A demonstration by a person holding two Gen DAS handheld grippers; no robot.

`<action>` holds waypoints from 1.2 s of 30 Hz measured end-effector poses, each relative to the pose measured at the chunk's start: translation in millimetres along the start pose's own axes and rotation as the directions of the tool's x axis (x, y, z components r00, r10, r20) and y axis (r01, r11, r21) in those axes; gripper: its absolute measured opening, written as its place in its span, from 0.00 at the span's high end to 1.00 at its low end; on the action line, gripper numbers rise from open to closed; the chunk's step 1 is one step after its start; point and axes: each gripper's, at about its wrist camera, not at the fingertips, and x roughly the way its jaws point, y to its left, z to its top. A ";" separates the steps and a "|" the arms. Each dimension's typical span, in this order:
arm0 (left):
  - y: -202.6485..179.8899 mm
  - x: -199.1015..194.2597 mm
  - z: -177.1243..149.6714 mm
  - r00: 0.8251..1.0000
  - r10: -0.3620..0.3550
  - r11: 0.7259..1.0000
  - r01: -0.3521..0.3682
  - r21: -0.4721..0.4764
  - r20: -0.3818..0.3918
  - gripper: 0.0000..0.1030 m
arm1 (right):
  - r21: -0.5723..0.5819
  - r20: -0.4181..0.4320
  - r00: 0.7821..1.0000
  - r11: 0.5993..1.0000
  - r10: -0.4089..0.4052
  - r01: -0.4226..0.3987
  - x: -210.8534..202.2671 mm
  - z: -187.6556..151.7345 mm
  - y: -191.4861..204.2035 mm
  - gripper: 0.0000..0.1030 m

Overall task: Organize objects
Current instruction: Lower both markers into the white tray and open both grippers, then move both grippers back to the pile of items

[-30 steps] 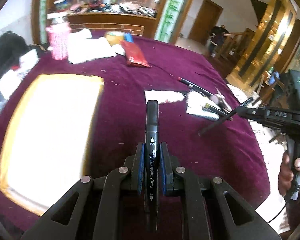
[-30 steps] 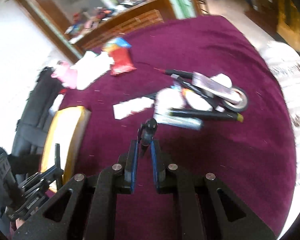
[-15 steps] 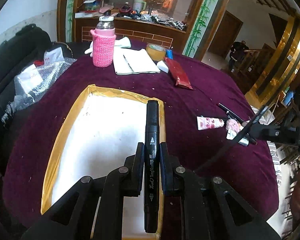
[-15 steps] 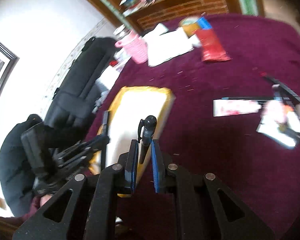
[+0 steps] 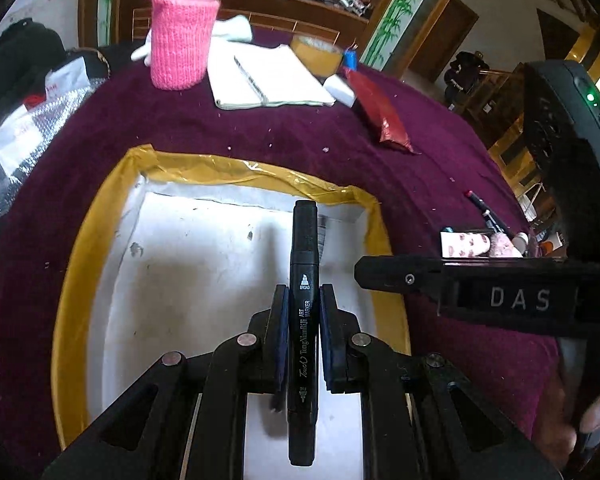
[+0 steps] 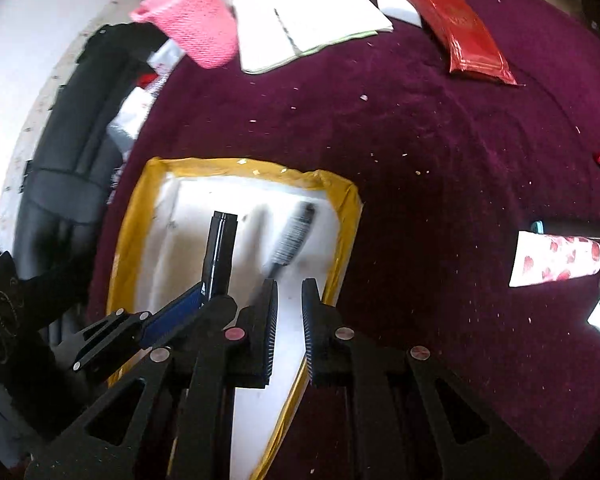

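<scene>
My left fingers [image 5: 303,300] clench the black marker [image 5: 304,248], its long axis running near-to-far straight above the yellow-rimmed tray [image 5: 220,168]. My right fingers [image 6: 290,292] are closed; a blurred pen [image 6: 292,236] sits at their tips, grip unclear.

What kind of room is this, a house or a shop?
Probably a home's dining or living room: a round table under a maroon cloth, a wooden counter cluttered with household odds and ends, and a wooden door behind.

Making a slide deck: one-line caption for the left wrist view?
Left gripper holds a black art marker above the white, yellow-taped tray on the maroon tablecloth.
</scene>
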 end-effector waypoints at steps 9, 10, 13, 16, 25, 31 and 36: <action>9.4 -0.9 12.4 0.992 -0.123 0.992 0.124 -0.035 0.014 0.69 | 0.021 0.046 0.997 0.998 -0.055 0.054 -21.8 -0.1 0.6 0.89; 11.3 -10.3 13.9 0.991 -0.125 0.992 0.127 -0.027 0.044 0.53 | 0.030 0.057 0.996 0.997 -0.070 0.068 -27.2 -2.1 -1.6 0.89; 21.8 -18.6 17.7 0.995 -0.086 0.995 0.088 -0.048 0.060 0.44 | 0.091 0.092 0.993 0.993 -0.080 0.072 -43.2 -11.2 -14.9 0.87; 32.7 -13.0 17.6 0.997 -0.070 0.993 0.073 -0.092 0.039 0.44 | 0.143 0.132 0.989 0.988 -0.072 0.053 -54.5 -23.7 -27.3 0.87; 24.6 -30.5 13.8 0.987 -0.095 0.977 0.118 -0.178 0.128 0.44 | 0.247 0.149 0.983 0.967 -0.105 0.065 -66.1 -47.3 -58.1 0.85; -22.7 -54.5 15.6 0.980 -0.107 0.986 0.127 -0.110 0.166 0.43 | 0.381 0.197 0.954 0.914 -0.225 0.137 -110.9 -76.4 -127.8 0.82; -64.9 -58.1 -5.1 0.988 -0.086 0.993 0.097 -0.075 0.131 0.43 | 0.469 0.374 0.903 0.883 -0.212 0.013 -157.2 -118.0 -203.1 0.81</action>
